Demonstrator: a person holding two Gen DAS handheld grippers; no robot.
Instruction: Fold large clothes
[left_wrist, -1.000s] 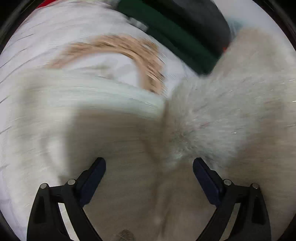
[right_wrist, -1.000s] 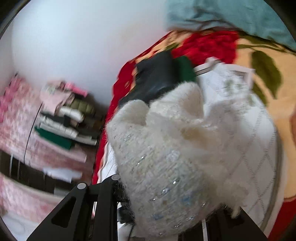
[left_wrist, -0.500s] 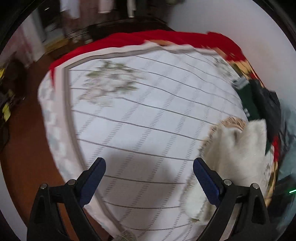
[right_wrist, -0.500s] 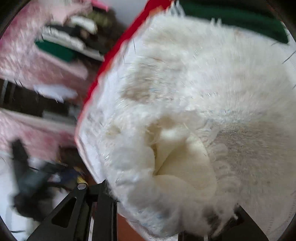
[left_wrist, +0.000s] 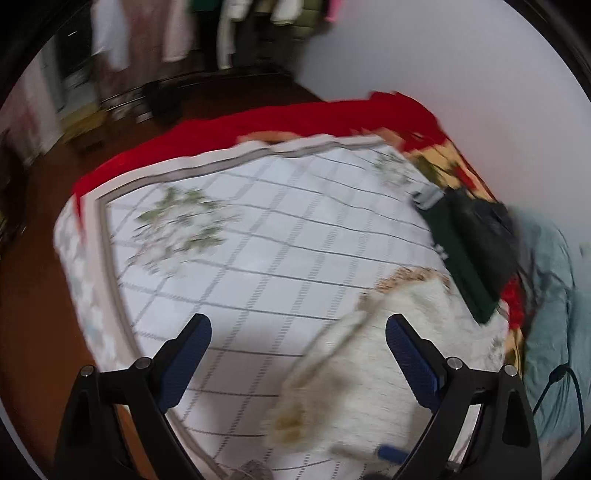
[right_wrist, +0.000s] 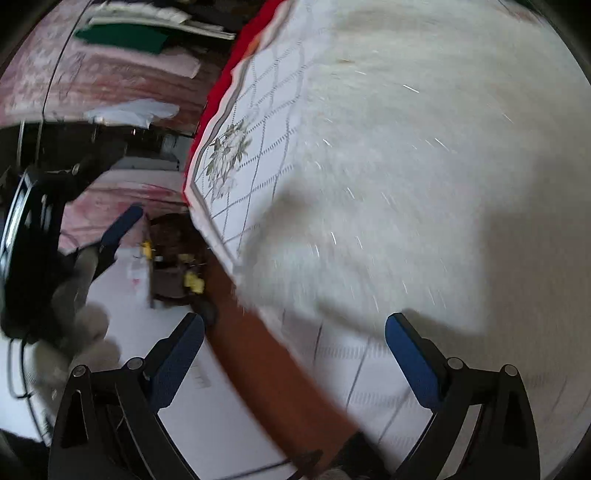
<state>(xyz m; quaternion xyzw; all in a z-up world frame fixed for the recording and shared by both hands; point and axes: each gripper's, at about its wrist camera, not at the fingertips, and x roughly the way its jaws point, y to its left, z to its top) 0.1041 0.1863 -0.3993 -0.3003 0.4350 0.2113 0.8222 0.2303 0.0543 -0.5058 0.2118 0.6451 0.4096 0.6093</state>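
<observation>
- The left gripper (left_wrist: 297, 363) hangs released above the quilt (left_wrist: 280, 236), nothing between its blue pads.
- The right gripper (right_wrist: 293, 360) is opening its jaws, and nothing sits between them.
- The fluffy white sweater (left_wrist: 391, 354) lies on the quilt near the bed's edge, beside dark folded clothes (left_wrist: 472, 243).

Quilt (left_wrist: 280, 258) open — dark clothes (left_wrist: 469, 236) crowd its edge.

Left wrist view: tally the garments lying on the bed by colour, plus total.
White fluffy garment: 1
Dark green garment: 1
Black garment: 1
Light blue garment: 1
Total: 4
</observation>
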